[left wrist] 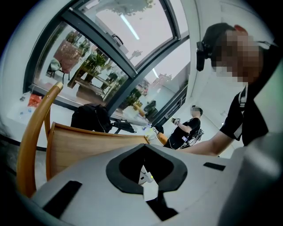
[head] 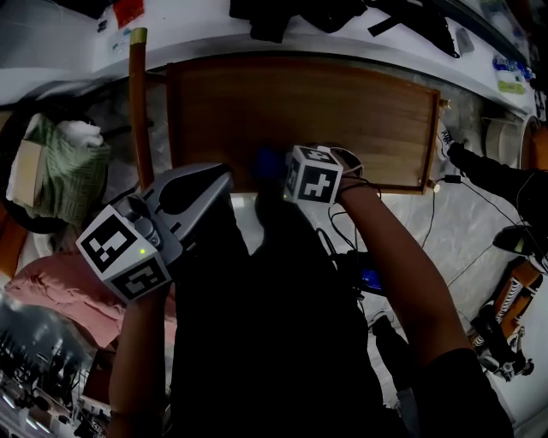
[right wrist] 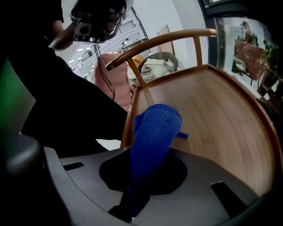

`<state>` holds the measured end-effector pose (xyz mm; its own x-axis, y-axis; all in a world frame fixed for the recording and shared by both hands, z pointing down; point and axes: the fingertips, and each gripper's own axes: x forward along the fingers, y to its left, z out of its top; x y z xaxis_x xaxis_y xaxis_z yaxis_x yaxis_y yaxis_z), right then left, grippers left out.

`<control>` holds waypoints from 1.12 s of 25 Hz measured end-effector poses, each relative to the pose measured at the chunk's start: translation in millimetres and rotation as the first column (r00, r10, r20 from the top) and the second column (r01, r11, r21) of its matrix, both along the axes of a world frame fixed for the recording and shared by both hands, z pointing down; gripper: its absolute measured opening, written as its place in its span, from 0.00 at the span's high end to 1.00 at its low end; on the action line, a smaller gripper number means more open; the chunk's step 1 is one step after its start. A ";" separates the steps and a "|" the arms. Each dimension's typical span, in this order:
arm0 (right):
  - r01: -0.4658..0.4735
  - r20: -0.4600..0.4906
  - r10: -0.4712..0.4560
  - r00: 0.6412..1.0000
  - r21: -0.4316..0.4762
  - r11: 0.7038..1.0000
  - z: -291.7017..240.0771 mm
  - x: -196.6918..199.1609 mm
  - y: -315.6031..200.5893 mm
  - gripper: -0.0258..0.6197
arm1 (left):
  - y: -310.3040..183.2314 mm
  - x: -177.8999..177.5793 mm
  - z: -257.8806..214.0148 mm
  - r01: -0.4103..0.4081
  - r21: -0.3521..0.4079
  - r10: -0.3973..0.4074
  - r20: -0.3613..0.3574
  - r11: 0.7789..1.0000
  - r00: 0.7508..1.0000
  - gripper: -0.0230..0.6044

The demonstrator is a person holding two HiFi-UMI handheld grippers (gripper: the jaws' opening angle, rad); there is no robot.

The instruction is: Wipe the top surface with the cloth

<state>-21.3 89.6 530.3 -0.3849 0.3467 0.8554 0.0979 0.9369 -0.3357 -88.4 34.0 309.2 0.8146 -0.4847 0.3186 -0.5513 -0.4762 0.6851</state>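
Note:
A brown wooden table top (head: 342, 111) lies below me, and the right gripper view shows it (right wrist: 216, 119) stretching ahead. My right gripper (head: 287, 171) is at the table's near edge, shut on a blue cloth (head: 267, 161). In the right gripper view the cloth (right wrist: 155, 132) sticks out of the shut jaws (right wrist: 148, 174) as a rolled wad, its tip over the wood close to the near edge. My left gripper (head: 205, 184) is held up off the table's near left corner, away from the cloth. Its jaws (left wrist: 148, 174) look shut with nothing in them.
A wooden chair (head: 137, 103) stands at the table's left end; its curved back (right wrist: 163, 39) also shows past the cloth. Black bags (head: 325, 13) lie on the white ledge beyond. Cables (head: 342, 231) run on the floor to the right. Another person (left wrist: 185, 128) stands far off.

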 end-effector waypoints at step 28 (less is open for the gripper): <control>-0.204 0.059 0.196 0.979 0.353 0.913 -13.5 19.2 -202.6 0.87 | 3.3 5.4 -3.2 0.010 -0.004 -0.010 0.042 1.000 0.999 0.95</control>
<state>-2.1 -113.0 516.8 -0.4346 -0.0653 0.8983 -0.1008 0.9946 0.0235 -83.0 37.3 306.0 0.7954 -0.4915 0.3545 -0.5844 -0.4673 0.6634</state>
